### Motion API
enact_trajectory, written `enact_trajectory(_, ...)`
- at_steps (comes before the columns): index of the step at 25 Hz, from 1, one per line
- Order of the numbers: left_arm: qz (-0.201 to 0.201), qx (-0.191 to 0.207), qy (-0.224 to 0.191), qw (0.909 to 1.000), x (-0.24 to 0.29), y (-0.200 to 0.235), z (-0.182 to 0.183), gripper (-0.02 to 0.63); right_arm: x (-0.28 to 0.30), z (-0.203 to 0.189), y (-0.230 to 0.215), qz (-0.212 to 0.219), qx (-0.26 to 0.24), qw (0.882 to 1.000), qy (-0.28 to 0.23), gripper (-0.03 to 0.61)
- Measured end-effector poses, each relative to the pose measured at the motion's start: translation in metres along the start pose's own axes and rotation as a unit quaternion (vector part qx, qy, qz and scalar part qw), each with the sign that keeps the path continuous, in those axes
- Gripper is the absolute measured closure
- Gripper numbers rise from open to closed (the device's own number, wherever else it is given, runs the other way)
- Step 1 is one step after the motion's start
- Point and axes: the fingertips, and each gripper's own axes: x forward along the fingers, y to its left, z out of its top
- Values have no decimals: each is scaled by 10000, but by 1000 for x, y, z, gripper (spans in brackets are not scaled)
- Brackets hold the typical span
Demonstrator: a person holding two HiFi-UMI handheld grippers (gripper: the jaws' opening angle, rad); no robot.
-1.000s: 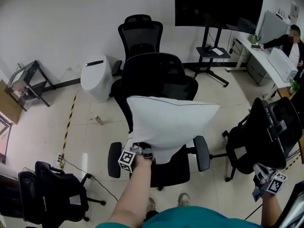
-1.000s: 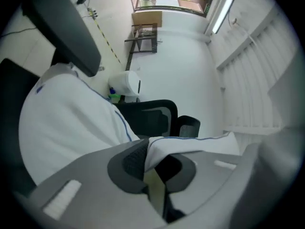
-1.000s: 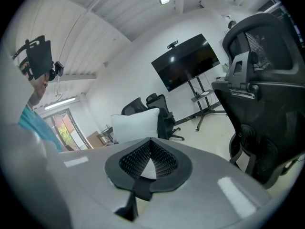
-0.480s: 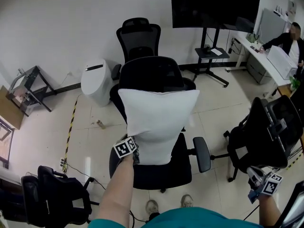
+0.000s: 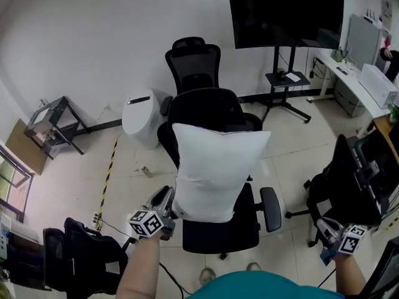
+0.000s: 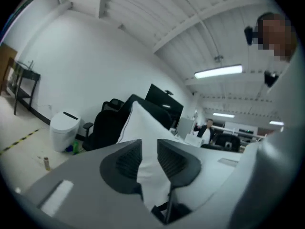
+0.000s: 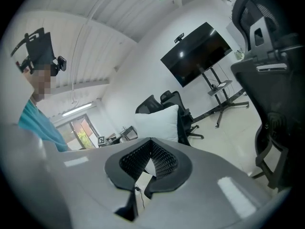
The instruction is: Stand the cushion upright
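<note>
The white cushion (image 5: 215,170) stands upright on the seat of a black office chair (image 5: 219,237) and leans on its backrest. My left gripper (image 5: 167,198) is at the cushion's lower left edge. Its jaws are opening. In the left gripper view the cushion (image 6: 139,123) shows in the gap between the pads of the left gripper (image 6: 149,144), and they do not press on it. My right gripper (image 5: 324,229) hangs low at the right, far from the chair. In the right gripper view the right gripper (image 7: 151,141) is shut on nothing, and the cushion (image 7: 159,123) stands beyond it.
A second black chair (image 5: 194,58) and a white bin-like unit (image 5: 144,114) stand behind. A TV on a stand (image 5: 283,11) is at the back right. More black chairs are at the right (image 5: 352,179) and lower left (image 5: 81,254). Striped floor tape (image 5: 107,173) runs at the left.
The cushion hung tilted from my left gripper; now it stands on the seat against the backrest. The left gripper has slid to the cushion's left edge and parted its jaws.
</note>
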Motion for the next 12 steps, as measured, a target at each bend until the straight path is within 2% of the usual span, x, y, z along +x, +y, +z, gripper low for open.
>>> enact_trajectory(2, -108, -194, -250, 9994, -43, -33, 3, 598, 9, 7, 5, 307, -44, 9995, -38, 575)
enact_trajectory(7, -300, -391, -443, 9978, -130, -122, -17, 603, 34, 15, 32, 1142, -492, 9922, 108, 575)
enact_trajectory(12, -645, -675, -799, 9924, -168, -189, -29, 603, 45, 3, 70, 1826, -1122, 9754, 521, 575)
